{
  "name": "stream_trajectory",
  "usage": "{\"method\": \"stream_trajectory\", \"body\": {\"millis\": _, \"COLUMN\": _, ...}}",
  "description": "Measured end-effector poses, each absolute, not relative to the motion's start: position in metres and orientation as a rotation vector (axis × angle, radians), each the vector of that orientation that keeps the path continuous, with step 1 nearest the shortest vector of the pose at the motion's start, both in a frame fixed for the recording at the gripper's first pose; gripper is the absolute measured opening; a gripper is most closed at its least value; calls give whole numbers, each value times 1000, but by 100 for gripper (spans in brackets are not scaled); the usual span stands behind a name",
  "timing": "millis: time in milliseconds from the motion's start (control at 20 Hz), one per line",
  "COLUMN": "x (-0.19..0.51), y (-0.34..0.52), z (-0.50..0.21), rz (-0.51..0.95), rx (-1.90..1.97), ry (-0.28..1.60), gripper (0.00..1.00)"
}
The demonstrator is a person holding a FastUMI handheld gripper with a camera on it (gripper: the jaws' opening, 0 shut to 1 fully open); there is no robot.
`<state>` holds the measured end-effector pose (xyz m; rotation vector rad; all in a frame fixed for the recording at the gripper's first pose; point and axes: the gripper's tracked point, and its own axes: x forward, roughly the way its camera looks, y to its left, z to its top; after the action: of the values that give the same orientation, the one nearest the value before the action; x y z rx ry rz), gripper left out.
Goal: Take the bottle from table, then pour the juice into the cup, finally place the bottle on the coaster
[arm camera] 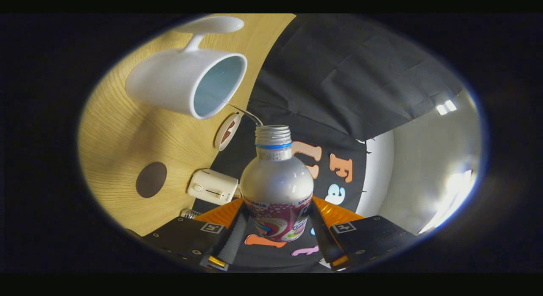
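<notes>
A silver bottle [276,185] with a patterned label and an open threaded neck sits between my fingers, and my gripper [278,234] is shut on its lower body. The whole view is rolled over, so the bottle is tipped toward a white handled cup [178,82] standing on the wooden table [123,130]. A thin stream of liquid [246,113] arcs from the bottle's mouth to the cup's rim. A dark brown round coaster [151,180] lies on the table beyond the left finger, apart from the cup.
A small white round disc with a red mark [228,131] lies near the table's edge between cup and bottle neck. A white boxy appliance with a knob [213,186] stands by the left finger. Black cloth wall [339,75] hangs behind.
</notes>
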<state>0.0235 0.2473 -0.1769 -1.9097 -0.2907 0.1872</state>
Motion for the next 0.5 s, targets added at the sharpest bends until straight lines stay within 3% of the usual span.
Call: {"method": "stream_trajectory", "body": {"millis": 500, "x": 28, "y": 251, "z": -173, "rz": 187, "rx": -1931, "ry": -328, "gripper": 77}}
